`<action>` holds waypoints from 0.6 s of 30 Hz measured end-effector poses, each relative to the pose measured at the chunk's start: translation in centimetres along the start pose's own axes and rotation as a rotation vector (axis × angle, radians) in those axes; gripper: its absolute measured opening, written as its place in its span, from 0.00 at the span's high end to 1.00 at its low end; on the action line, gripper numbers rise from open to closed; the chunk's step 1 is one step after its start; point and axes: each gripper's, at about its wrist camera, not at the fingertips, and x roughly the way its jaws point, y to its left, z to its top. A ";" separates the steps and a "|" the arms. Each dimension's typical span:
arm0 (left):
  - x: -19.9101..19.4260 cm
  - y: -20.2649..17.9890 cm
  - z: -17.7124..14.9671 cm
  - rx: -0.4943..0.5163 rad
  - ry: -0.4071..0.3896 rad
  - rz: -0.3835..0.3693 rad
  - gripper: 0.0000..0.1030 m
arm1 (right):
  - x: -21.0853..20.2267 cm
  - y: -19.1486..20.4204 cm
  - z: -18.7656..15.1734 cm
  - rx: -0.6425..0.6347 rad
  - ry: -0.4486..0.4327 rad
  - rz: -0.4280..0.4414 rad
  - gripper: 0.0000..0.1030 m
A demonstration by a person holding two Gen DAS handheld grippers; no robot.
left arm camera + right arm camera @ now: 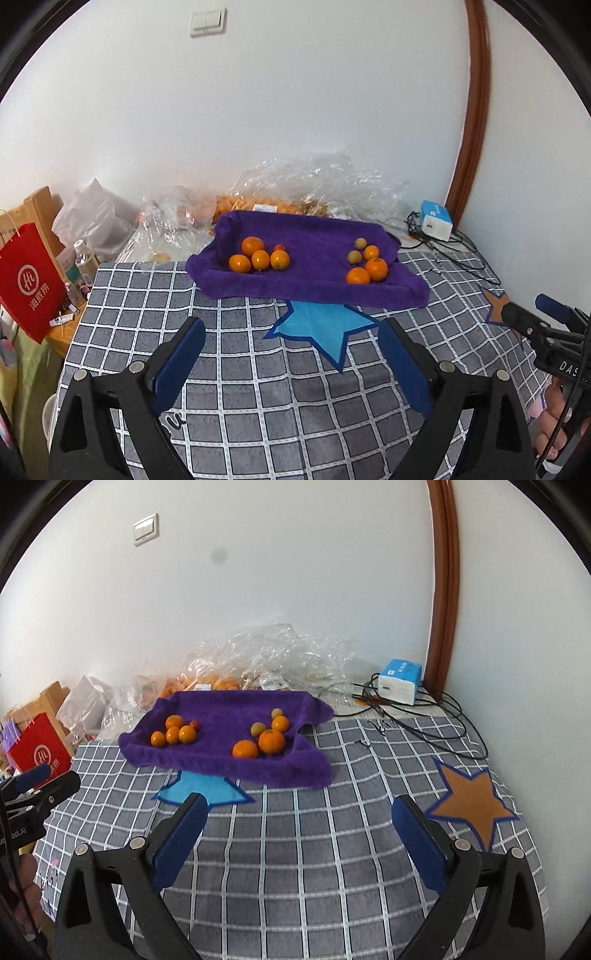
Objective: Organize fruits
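A purple towel [317, 236] [229, 709] lies on the checked cloth and carries two groups of fruit. On its left side sit several oranges [260, 259] [173, 734] with a small red fruit [194, 724] beside them. The right side holds oranges [376, 268] [271, 741] and two small greenish-yellow fruits [355, 257] [257, 729]. My left gripper [291, 328] hovers open in front of the towel with nothing between its fingers. My right gripper [299, 805] is open too, and empty; it also shows at the left wrist view's right edge.
Crinkled clear plastic bags [295, 184] [266, 653] with more fruit lie behind the towel. A blue-white box [437, 218] [400, 681] and black cables [424, 720] sit back right. A red paper bag [29, 284] and bottles [86, 260] stand left. Star patches [325, 328] [476, 805] mark the cloth.
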 end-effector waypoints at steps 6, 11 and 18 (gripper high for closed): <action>-0.7 -0.9 -0.4 0.024 -0.013 0.010 0.07 | -1.2 -0.3 -0.9 0.000 -0.010 -0.017 0.01; -0.7 -1.2 -0.6 0.027 -0.001 0.009 0.07 | -1.5 -0.5 -1.5 0.000 -0.022 -0.029 0.01; -0.7 -1.1 -0.6 0.020 -0.001 0.011 0.07 | -1.5 -0.6 -1.7 -0.013 -0.019 -0.035 0.01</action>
